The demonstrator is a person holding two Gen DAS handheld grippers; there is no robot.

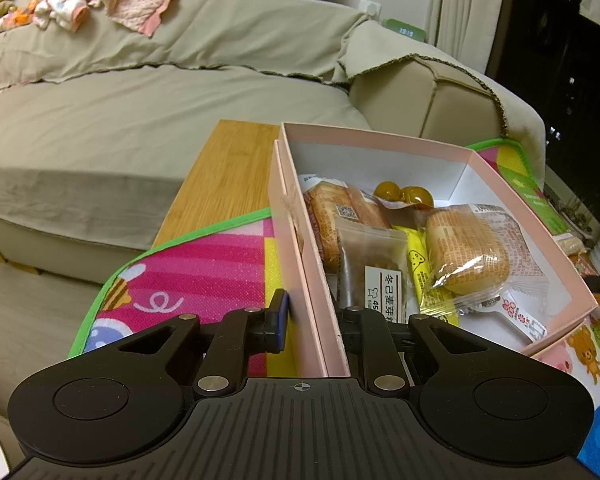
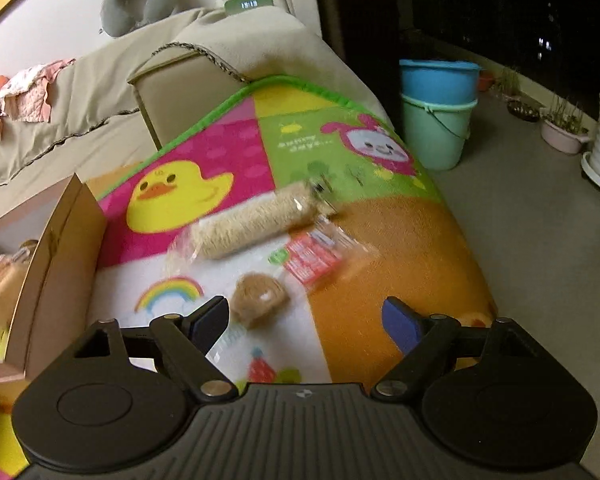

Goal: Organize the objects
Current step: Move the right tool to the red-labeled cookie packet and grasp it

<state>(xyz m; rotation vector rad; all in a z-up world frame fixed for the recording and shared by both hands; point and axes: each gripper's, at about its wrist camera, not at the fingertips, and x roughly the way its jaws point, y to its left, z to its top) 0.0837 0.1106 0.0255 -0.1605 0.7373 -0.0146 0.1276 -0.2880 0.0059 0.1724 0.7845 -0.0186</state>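
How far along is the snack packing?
Done: several wrapped snacks already lie in the pink box. In hand: left gripper is shut on the box's side wall; right gripper is open over the round snack. Left: that one, the long roll and the red packet.

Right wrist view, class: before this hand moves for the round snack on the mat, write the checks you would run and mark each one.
1. Right gripper fingers spread: ok.
2. Nothing held between them: ok.
3. Round snack lying free on the mat, just ahead: ok.
4. Left gripper shut on the pink box wall: ok.
5. Room left in the box: ok, bare floor shows.
6. Snack centred between the fingers: not ok, it sits nearer one finger.
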